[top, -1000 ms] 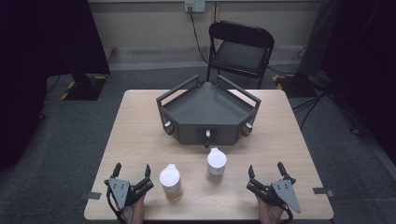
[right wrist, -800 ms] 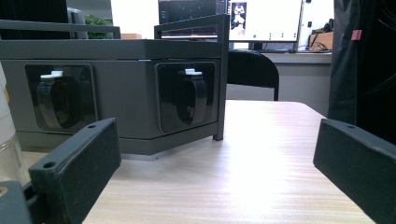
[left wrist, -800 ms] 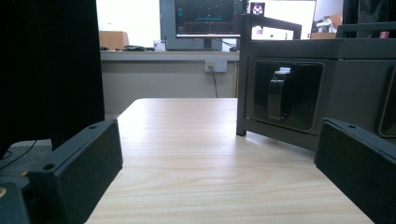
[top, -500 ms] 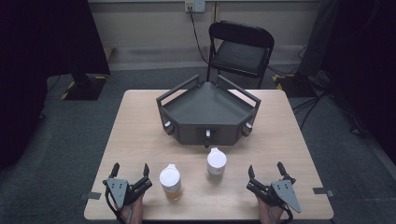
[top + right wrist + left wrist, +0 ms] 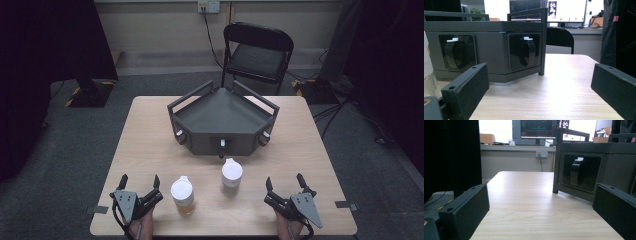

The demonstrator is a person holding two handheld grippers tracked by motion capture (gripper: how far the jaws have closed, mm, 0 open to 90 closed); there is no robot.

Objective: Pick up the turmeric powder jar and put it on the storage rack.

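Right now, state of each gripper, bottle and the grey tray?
Left gripper: open, holding nothing, low at the table's near edge.
Right gripper: open, holding nothing.
Clear amber-filled bottle: upright, white cap on.
Smaller white-capped bottle: upright, capped.
Dark grey angular metal tray: holds nothing.

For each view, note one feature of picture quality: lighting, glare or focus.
High view: even light on the table, dark room corners, soft overall. Left gripper view: bright screens behind are washed out; the near jaws are blurred. Right gripper view: glare patch on the tabletop, bottle at the left edge out of focus.
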